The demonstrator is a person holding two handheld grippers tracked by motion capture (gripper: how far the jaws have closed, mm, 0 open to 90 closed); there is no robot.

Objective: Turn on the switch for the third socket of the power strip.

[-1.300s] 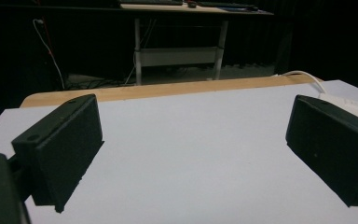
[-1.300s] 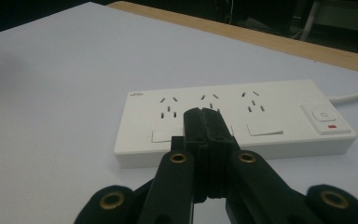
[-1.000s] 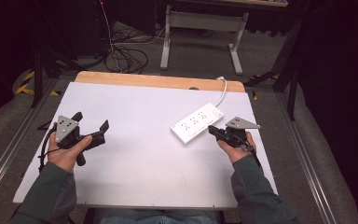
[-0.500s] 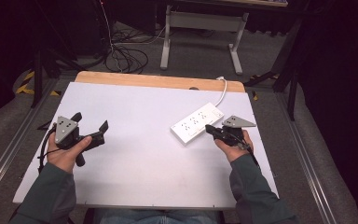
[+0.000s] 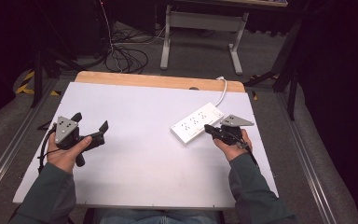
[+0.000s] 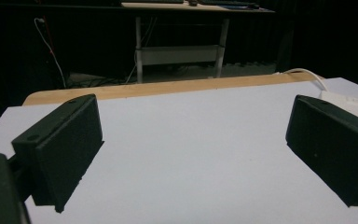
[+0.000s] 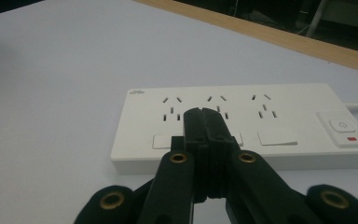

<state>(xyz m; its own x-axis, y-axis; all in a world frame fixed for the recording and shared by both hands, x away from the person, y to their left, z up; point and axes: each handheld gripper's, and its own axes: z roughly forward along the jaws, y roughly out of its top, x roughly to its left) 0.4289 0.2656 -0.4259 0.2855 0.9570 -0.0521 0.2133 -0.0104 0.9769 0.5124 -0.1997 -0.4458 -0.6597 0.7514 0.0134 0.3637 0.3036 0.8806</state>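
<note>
Power strip [image 5: 197, 123]: lies flat at the table's [image 5: 135, 158] right, sockets up.
Right gripper [image 5: 210, 130]: jaws pressed together, empty, tips apparently just short of the strip.
Left gripper [image 5: 92, 128]: jaws wide apart, empty, well away.
Advice: keep tips low, meet the strip's long side squarely.

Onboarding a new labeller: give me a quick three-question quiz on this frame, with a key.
1. True or false: the right gripper has its jaws open.
2. Which gripper points at the white power strip? A left, B right.
3. What runs from the strip's far end off the table?

Key:
1. False: its jaws are shut, with nothing between them.
2. B. The left gripper stands open over bare table, far from the strip.
3. A white cable.
</note>
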